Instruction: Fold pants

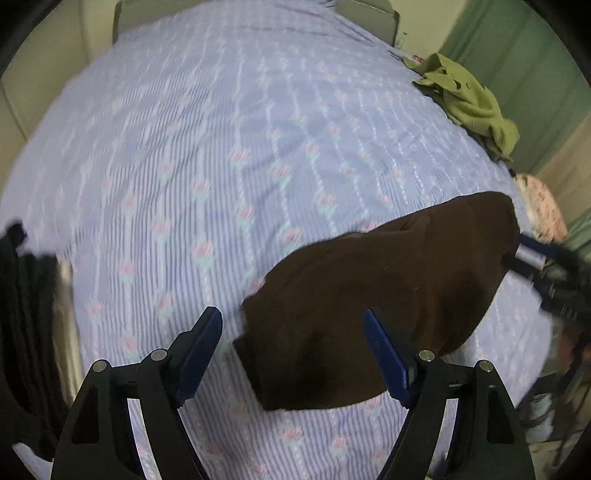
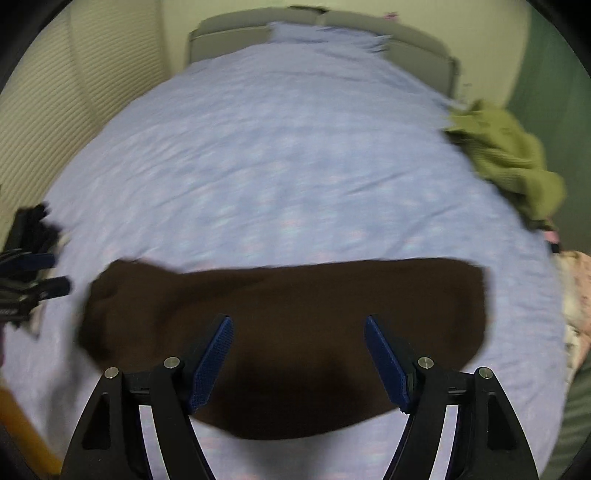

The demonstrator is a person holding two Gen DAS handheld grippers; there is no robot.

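Dark brown pants (image 1: 388, 295) lie folded into a compact wide bundle on the lilac bedspread (image 1: 221, 147); they also show in the right wrist view (image 2: 295, 332). My left gripper (image 1: 293, 332) is open and empty, just above the bundle's left end. My right gripper (image 2: 299, 339) is open and empty, hovering over the bundle's near edge. The right gripper also shows at the right edge of the left wrist view (image 1: 532, 258), and the left gripper shows at the left edge of the right wrist view (image 2: 44, 273). Both views are motion-blurred.
A crumpled green garment (image 1: 472, 103) lies at the bed's far right edge, also in the right wrist view (image 2: 509, 155). A pink patterned cloth (image 1: 543, 210) sits beyond the right edge. A dark garment (image 1: 22, 314) hangs at left. A grey headboard (image 2: 258, 26) is behind.
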